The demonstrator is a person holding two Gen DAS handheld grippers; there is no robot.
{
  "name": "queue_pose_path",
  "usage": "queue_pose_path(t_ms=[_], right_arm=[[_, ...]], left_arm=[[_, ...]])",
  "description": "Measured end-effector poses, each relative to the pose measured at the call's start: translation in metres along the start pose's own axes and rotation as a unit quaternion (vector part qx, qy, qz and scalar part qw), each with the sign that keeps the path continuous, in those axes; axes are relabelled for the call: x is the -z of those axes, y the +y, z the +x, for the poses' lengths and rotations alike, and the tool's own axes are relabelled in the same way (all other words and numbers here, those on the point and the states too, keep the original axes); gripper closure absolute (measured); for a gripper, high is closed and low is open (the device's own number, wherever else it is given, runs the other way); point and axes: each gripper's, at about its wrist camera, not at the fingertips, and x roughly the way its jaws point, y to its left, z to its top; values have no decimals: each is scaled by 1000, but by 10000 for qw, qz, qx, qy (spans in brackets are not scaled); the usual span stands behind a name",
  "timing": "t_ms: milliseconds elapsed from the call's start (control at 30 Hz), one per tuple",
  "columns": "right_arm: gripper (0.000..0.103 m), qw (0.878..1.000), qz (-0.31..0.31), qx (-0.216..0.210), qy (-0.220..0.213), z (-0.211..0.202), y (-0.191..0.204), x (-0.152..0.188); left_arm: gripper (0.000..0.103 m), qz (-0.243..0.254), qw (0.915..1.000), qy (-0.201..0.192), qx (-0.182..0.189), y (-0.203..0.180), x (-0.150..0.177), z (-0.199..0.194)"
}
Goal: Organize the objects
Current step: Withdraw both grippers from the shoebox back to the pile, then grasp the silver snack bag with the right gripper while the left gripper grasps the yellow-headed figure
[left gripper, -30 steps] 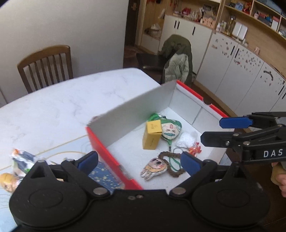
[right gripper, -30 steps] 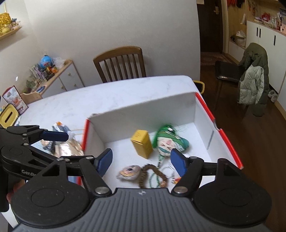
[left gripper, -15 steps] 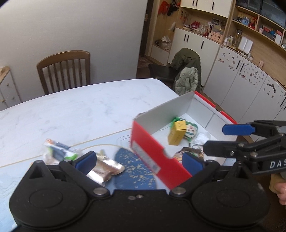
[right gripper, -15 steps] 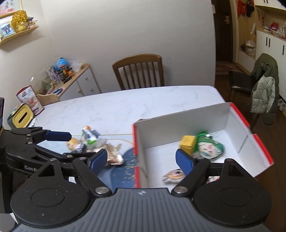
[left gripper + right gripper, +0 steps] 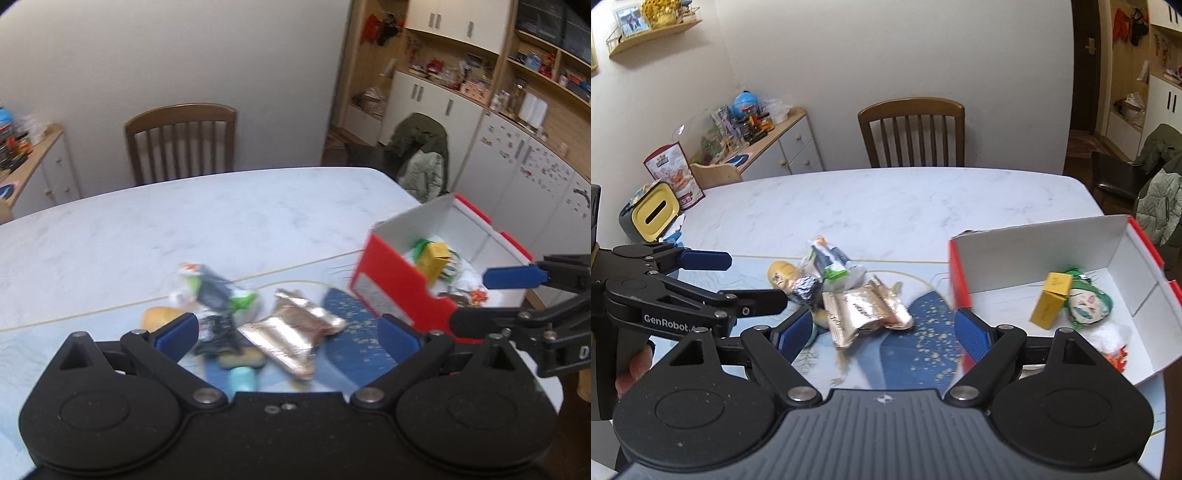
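Hovering empty with jaws spread wide, the left gripper (image 5: 286, 334) and right gripper (image 5: 884, 330) faced the snack packets (image 5: 866, 308) heaped on the tabletop (image 5: 886, 206) beside the red box (image 5: 1108, 258), seemingly ready to collect another.

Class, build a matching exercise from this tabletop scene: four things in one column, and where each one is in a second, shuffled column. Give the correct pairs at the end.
Things
1. yellow carton
2. gold foil packet
3. wooden chair
4. yellow-lidded bin

Places
A. at the table's far side, by the wall
B. inside the red and white box
C. at the table's left end in the right wrist view
D. on the blue mat, outside the box

Pairs: 1-B, 2-D, 3-A, 4-C
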Motion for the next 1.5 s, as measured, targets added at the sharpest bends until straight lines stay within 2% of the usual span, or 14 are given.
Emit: queue_pose_path(t_ms=[233,467,700,900,1167,1500], right_arm=[[19,9997,-170,70,155,24,27,-3],[19,9985,31,348,409,64,36,-10],[19,9955,7,639,705,107,40,-12],[19,9926,68,862,858,139,39,-21],[19,9870,232,1187,1062,182,31,-33],[19,9791,581,1393,1364,220,19,-33]], left_arm=[[0,-488,9985,-10,-248,49,9,3],[0,-788,9958,117,-442,90,22,22],[1,-410,9980,123,-457,98,32,43],[1,-478,9975,136,-496,110,27,61],[1,-481,9952,235,-820,135,17,89],[1,-490,9959,431,-625,135,15,114]])
